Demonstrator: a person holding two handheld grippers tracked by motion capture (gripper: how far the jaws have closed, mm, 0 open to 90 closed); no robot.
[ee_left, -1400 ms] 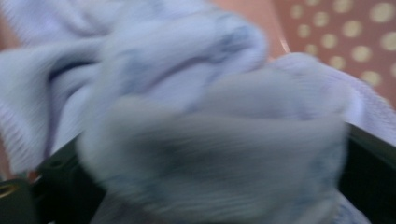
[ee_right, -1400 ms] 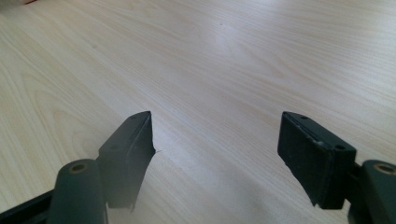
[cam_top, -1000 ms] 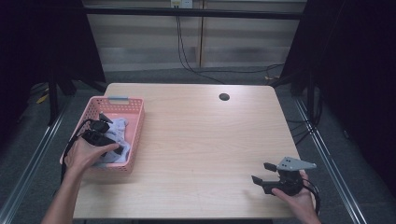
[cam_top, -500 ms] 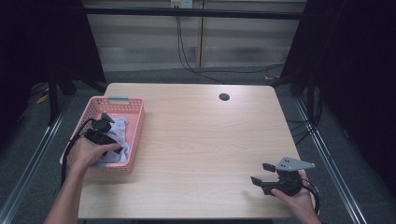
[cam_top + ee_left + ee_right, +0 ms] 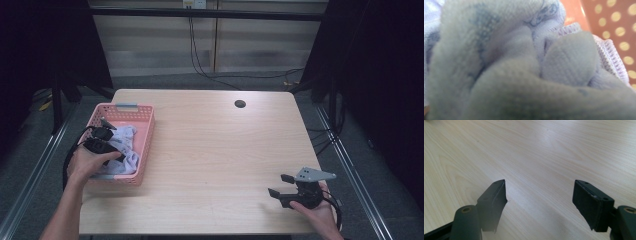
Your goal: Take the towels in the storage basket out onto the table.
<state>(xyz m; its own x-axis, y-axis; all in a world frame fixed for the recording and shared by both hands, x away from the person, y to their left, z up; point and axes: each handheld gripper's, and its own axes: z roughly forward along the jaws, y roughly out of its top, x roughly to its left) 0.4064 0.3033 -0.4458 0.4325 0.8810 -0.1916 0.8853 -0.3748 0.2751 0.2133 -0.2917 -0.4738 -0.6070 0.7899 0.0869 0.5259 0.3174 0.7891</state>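
While the left gripper [image 5: 102, 137] was sunk among the folds of the pale lilac knitted cloth [image 5: 125, 150], the cloth lay bunched in the pink perforated plastic basket [image 5: 145, 117], which stood at the table's nine o'clock edge in the high view. Earlier frames are at hand, and the left jaws had just been closing, with the cloth between them. In the left gripper view the lilac knit [image 5: 529, 65] pressed right up against the lens and hid the jaws, so whether the pads already pinched the fabric could not be told. A strip of the basket's dotted pink wall [image 5: 621, 30] showed at two o'clock of that view.

The relation that mattered was plain: the cloth sat directly at the left gripper's tips, trailing from it toward five o'clock along the basket's floor, its long axis running roughly twelve to six. The left hand [image 5: 87, 162] was by far the nearer.

The right gripper [image 5: 280, 186] rested well apart at the table's five o'clock corner, jaws spread wide with nothing between them, pointing toward nine o'clock over the bare light wooden table [image 5: 549, 152].

Judging by this, a lift toward twelve o'clock and upward would likely follow once the pinch held.
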